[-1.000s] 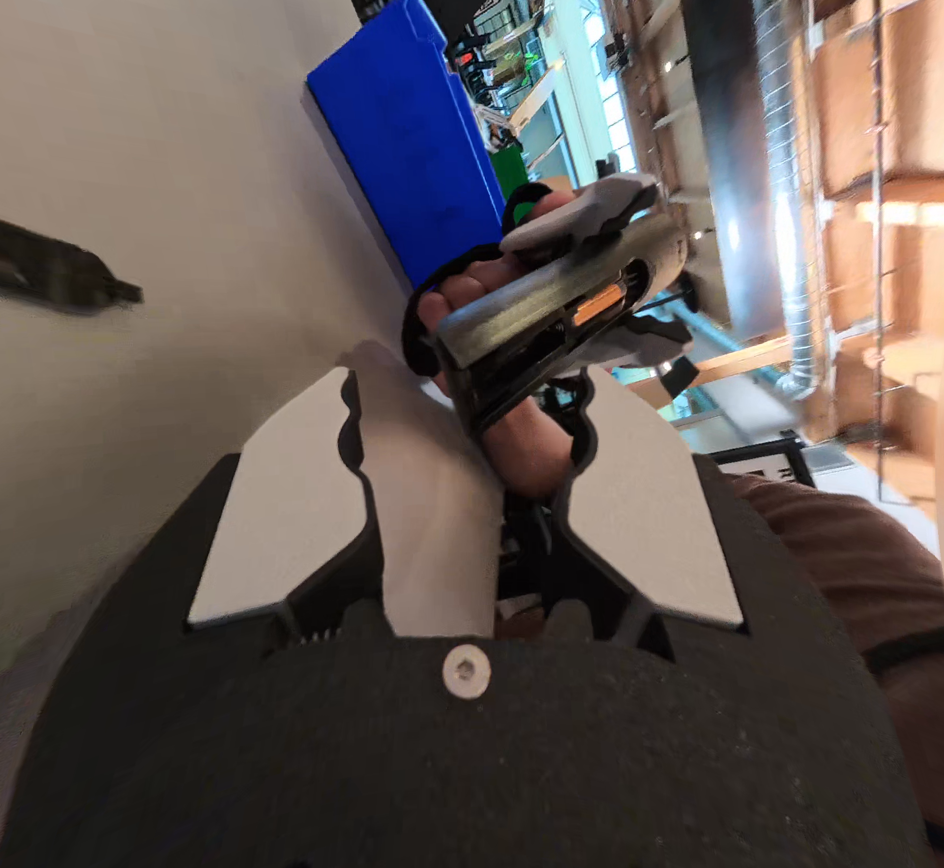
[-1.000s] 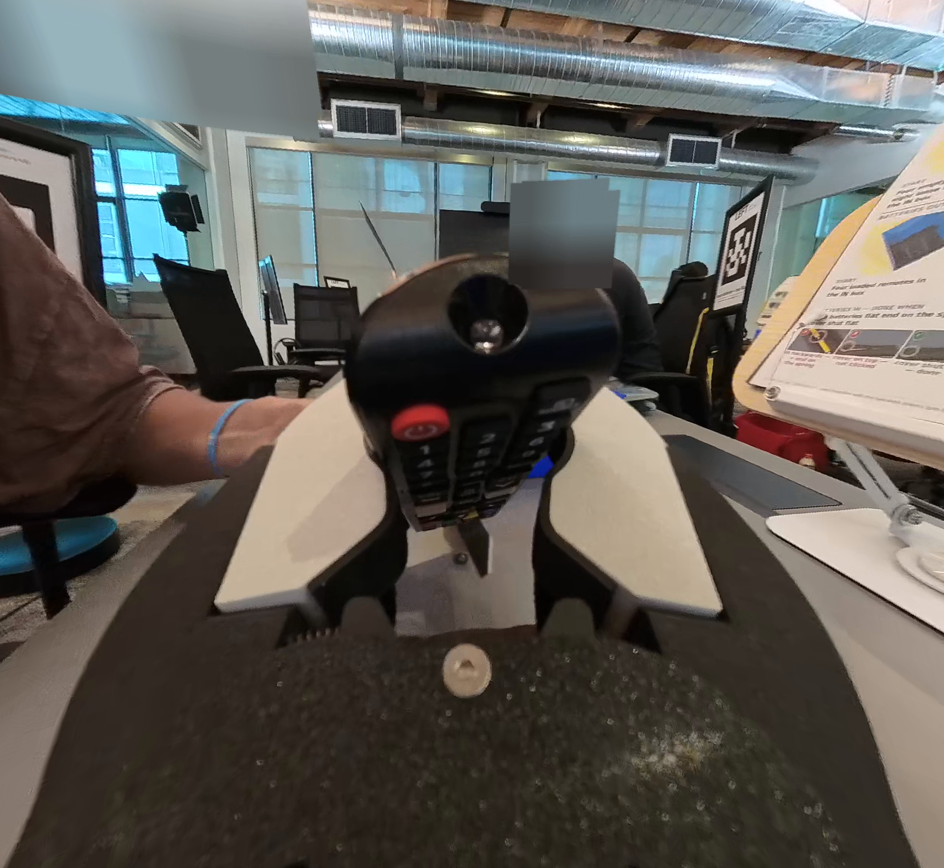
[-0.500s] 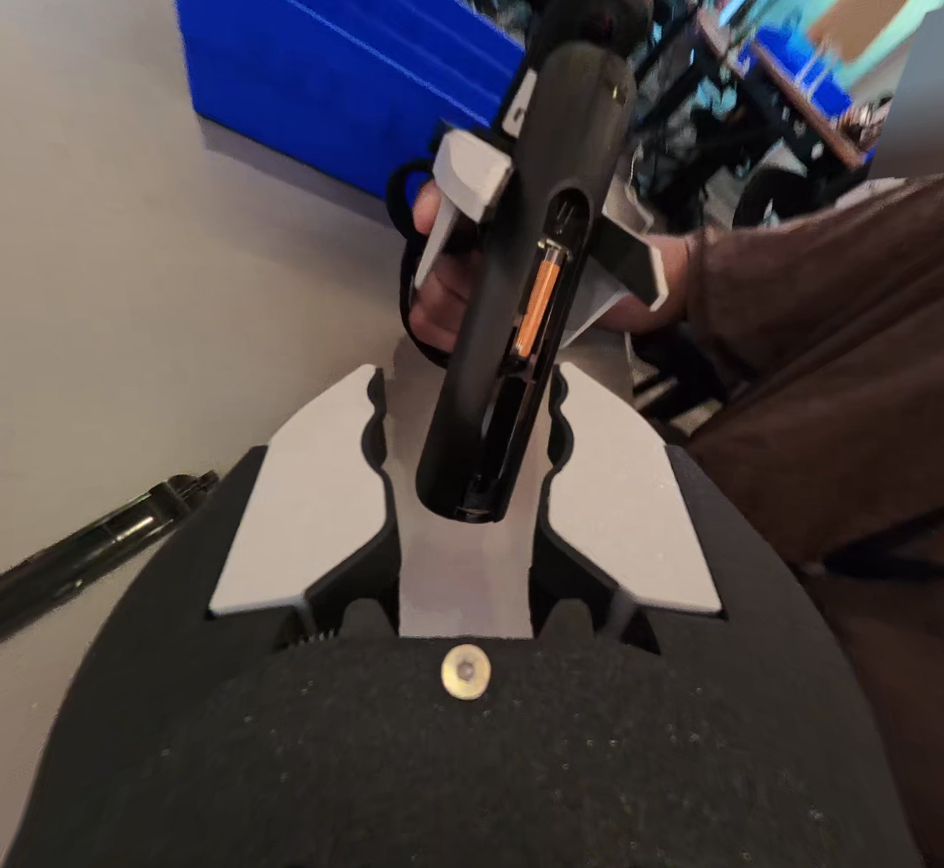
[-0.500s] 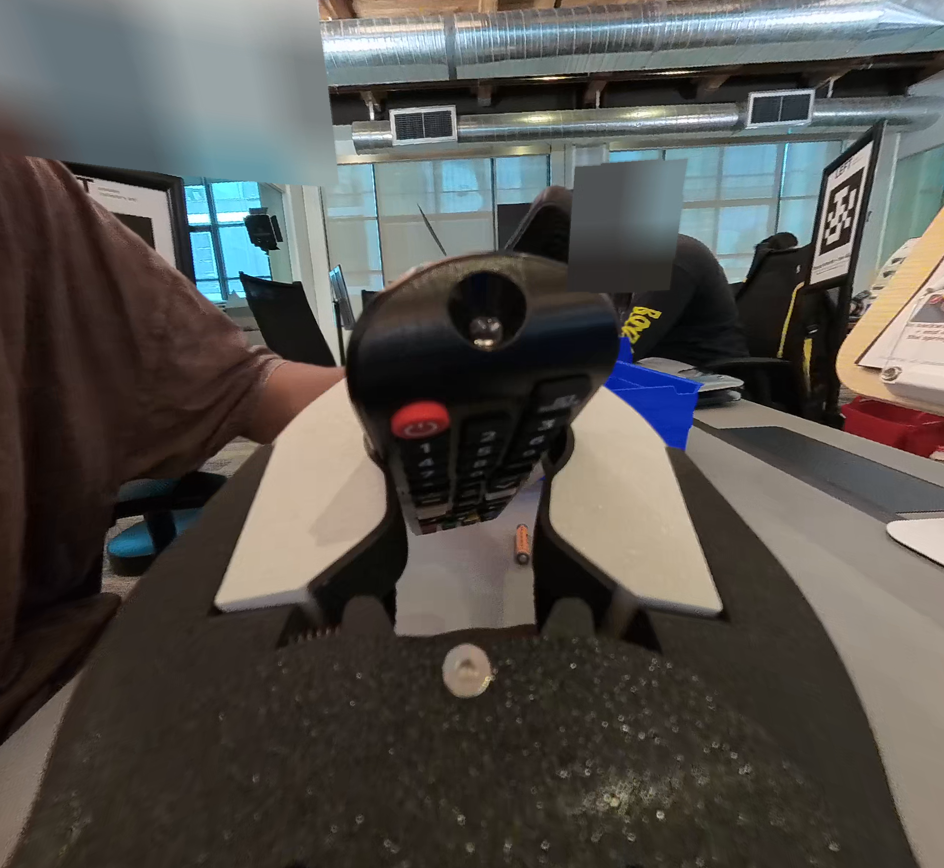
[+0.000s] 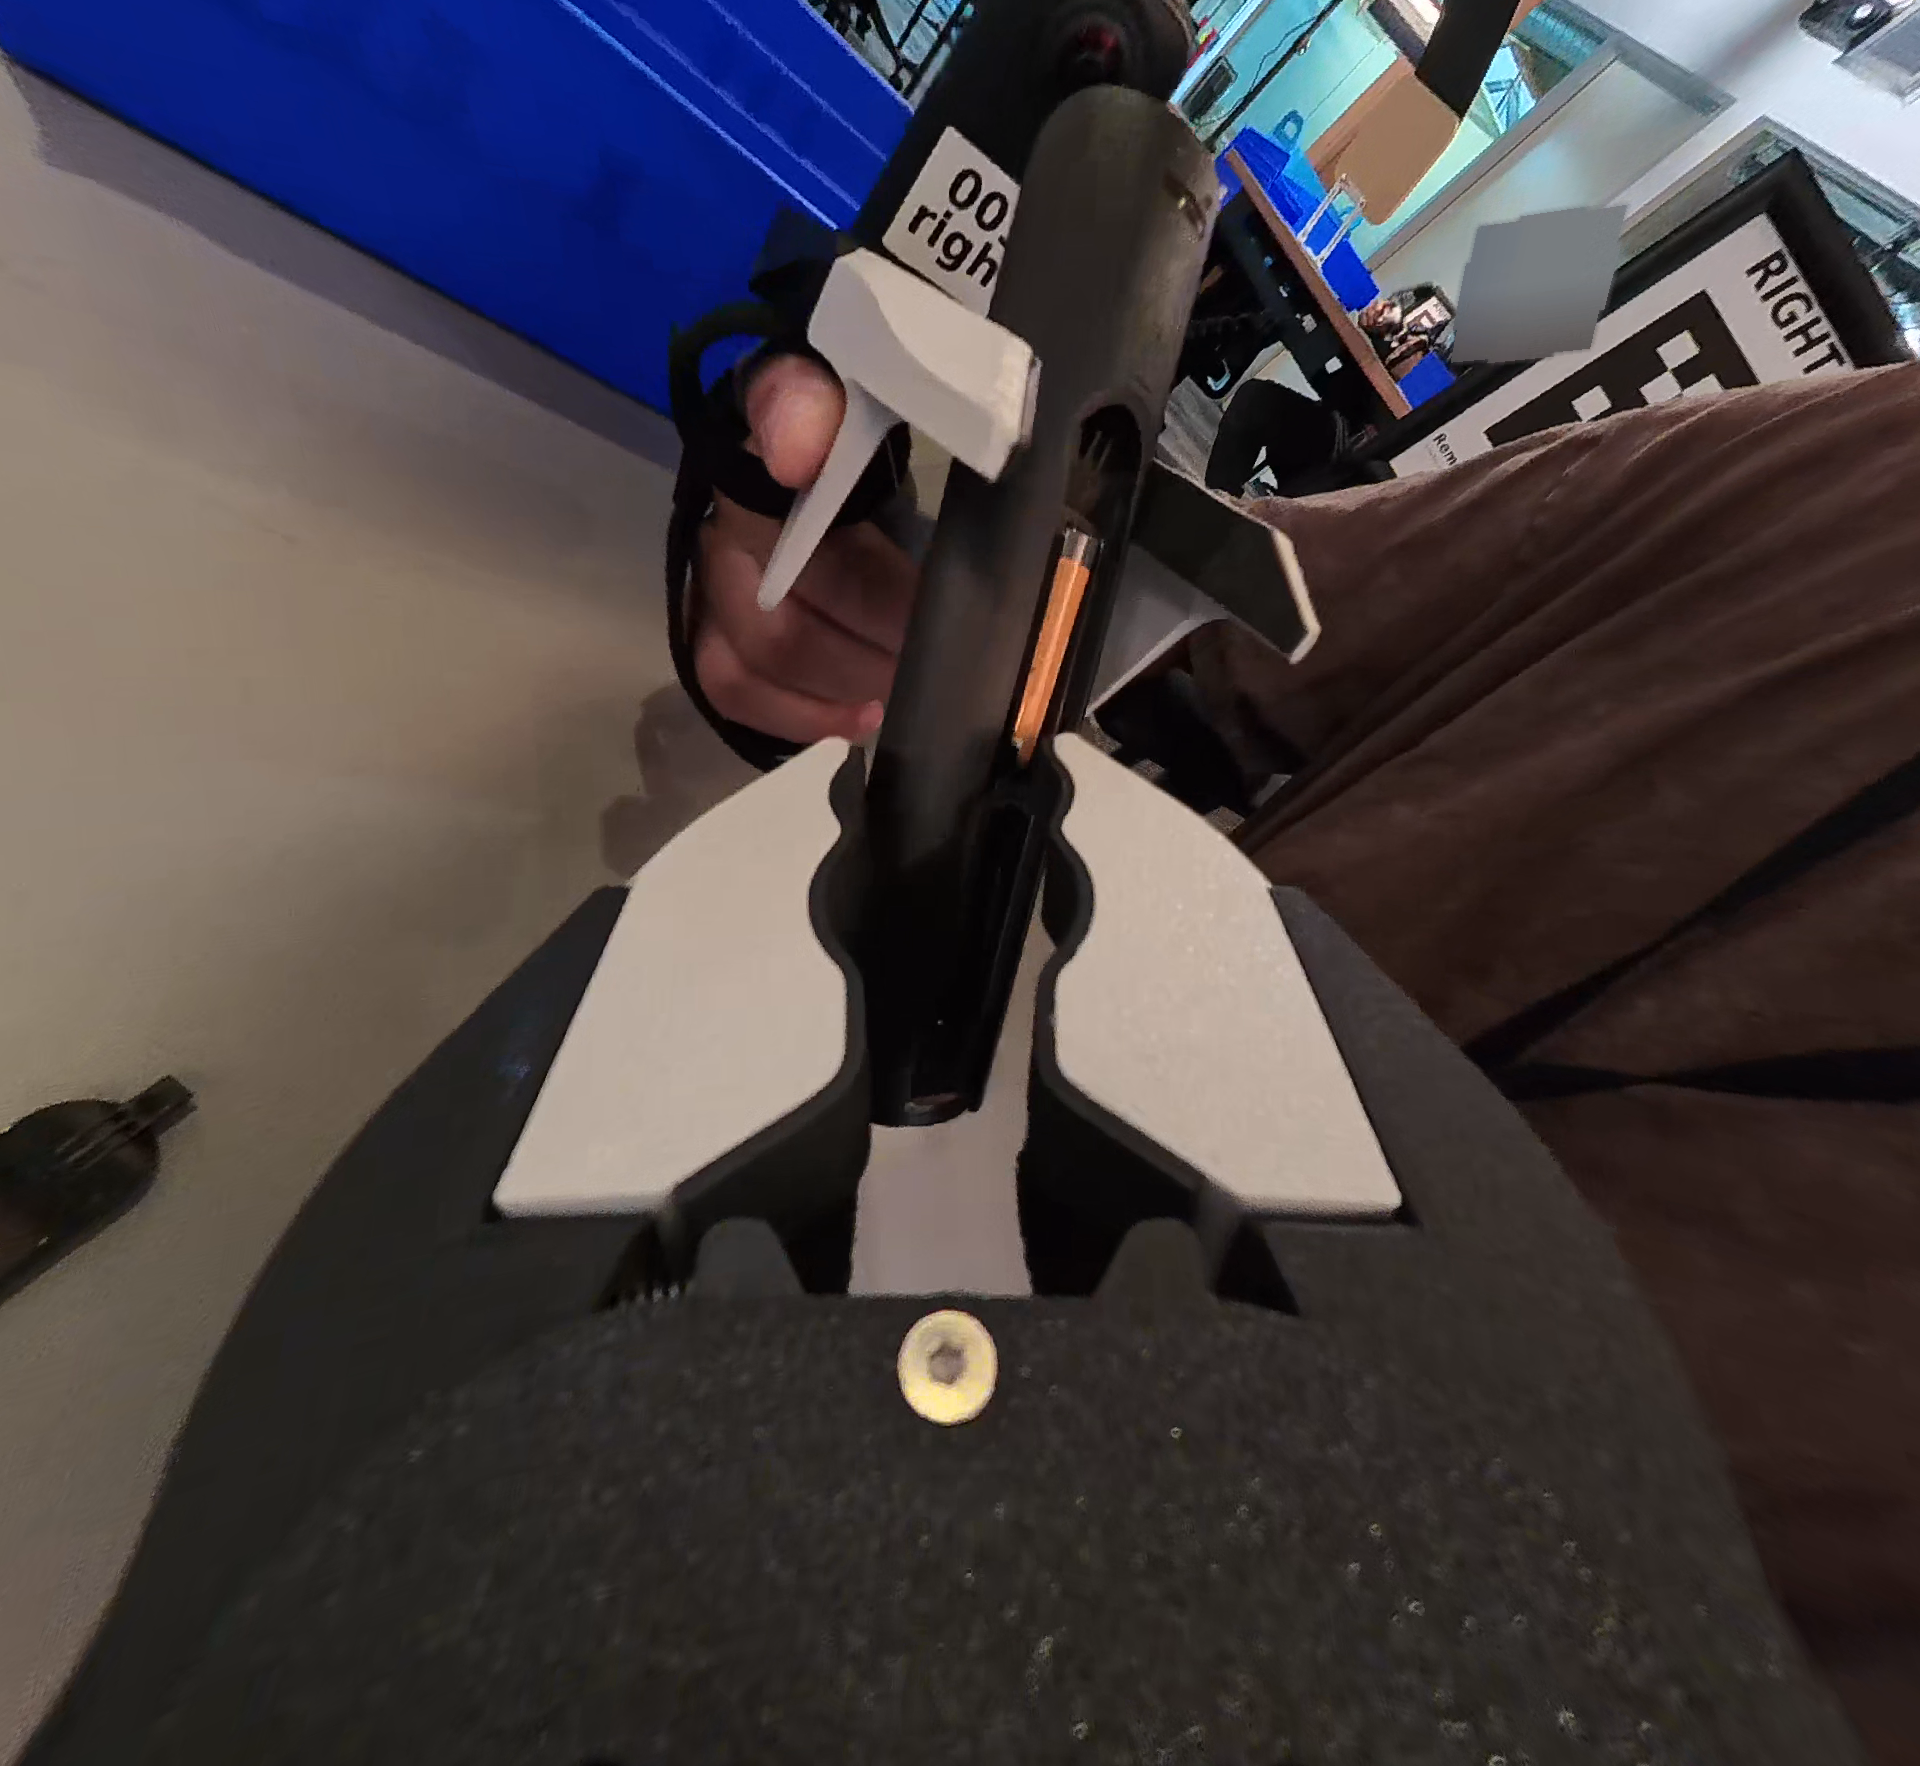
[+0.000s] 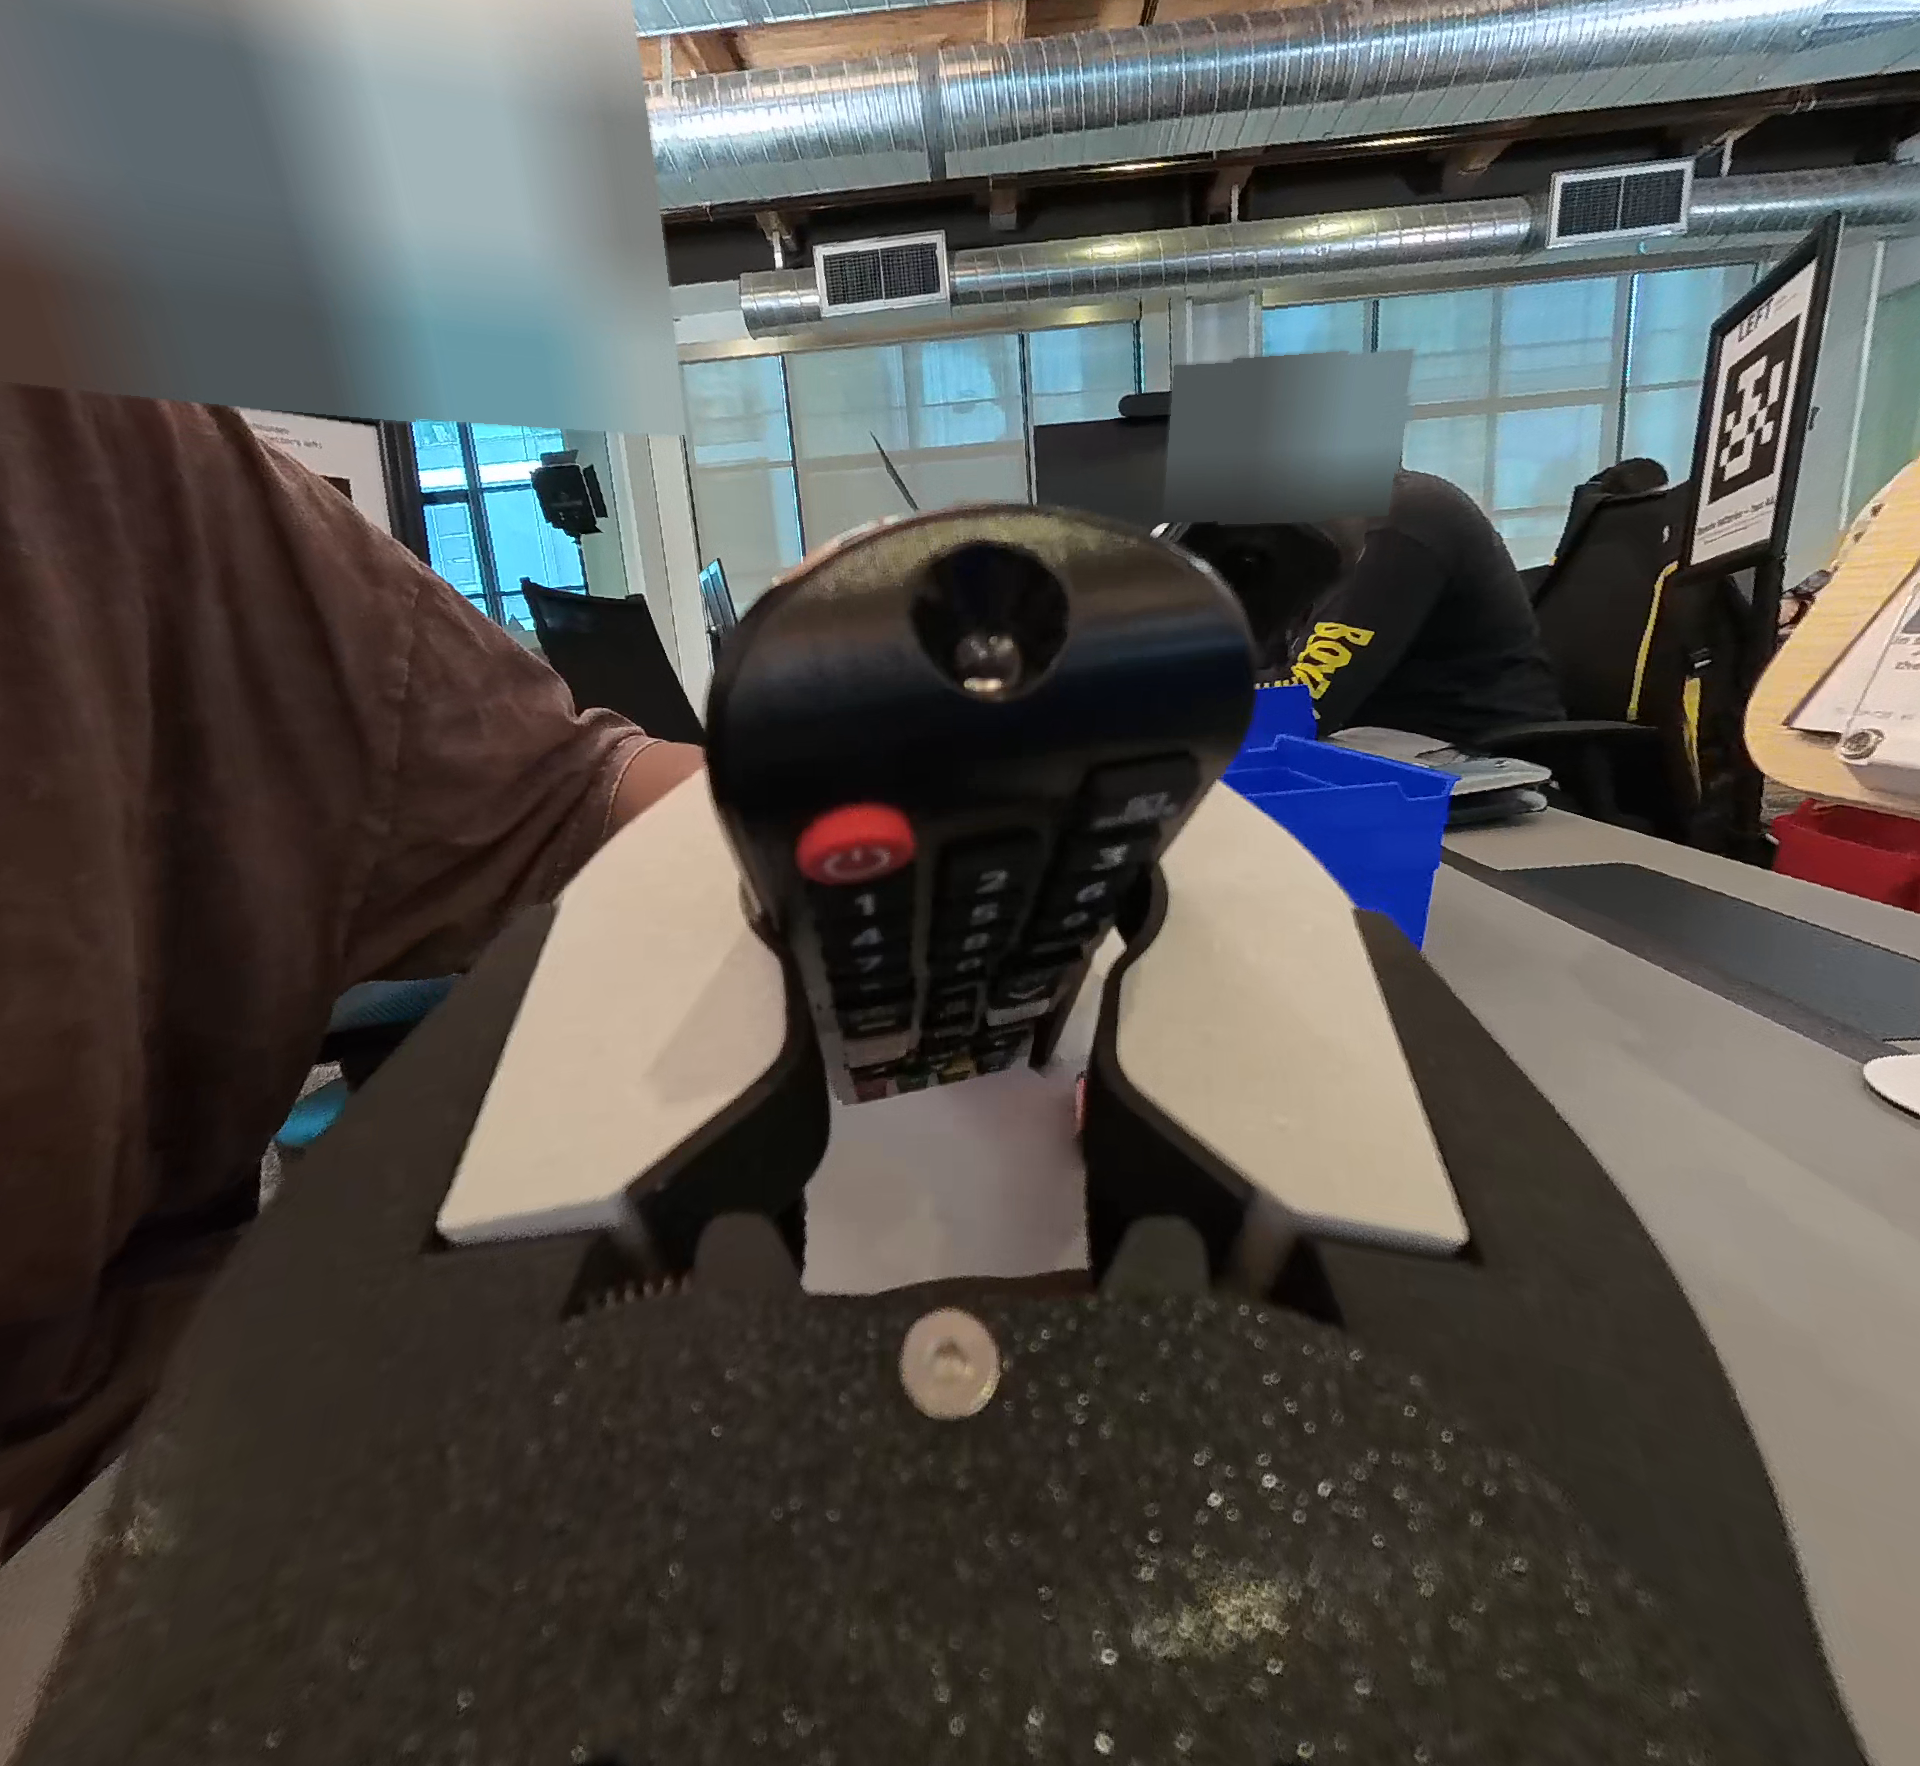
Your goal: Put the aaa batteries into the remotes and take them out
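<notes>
Black remote [image 6: 977, 781], red power button [image 6: 854, 841]; orange battery [image 5: 1051, 646]; blue bin [image 5: 416, 85].

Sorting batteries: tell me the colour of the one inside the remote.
Orange battery, seen best in the left wrist view.

The remote [image 6: 977, 781] is glossy black plastic with a shiny red power button [image 6: 855, 841] at 7 o'clock on its face. The right claw [image 6: 961, 895] has matt grey finger plates on rough, grainy black foam. The battery [image 5: 1051, 651] looks coppery metallic. The counter [image 5: 260, 729] is smooth, matt off-white; the bin [image 5: 416, 75] smooth blue plastic.
</notes>
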{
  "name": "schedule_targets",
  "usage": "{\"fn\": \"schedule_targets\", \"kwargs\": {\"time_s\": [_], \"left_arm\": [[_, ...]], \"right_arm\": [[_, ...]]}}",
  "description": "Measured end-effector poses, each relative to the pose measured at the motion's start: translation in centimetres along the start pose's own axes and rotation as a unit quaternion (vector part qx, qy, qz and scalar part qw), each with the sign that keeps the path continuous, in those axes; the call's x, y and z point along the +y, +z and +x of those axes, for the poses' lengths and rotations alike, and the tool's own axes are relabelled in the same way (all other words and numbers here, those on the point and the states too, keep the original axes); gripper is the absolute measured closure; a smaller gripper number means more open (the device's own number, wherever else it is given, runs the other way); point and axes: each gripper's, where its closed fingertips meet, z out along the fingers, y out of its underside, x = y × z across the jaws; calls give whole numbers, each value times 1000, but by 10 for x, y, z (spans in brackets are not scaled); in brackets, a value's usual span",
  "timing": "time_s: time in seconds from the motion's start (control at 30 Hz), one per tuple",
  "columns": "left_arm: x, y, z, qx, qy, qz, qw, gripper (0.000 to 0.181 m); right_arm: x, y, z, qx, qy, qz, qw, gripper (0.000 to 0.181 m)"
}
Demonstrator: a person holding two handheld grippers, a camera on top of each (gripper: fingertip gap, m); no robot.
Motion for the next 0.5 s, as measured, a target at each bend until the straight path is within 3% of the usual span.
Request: {"fn": "schedule_targets", "kwargs": {"time_s": [0.33, 0.5], "left_arm": [[5, 2, 9, 66, -17, 10, 998, 155], [9, 4, 9, 63, -3, 2, 998, 157]], "right_arm": [[-2, 1, -6, -35, 54, 26, 998, 122], [-2, 2, -10, -44, 58, 24, 997, 122]]}}
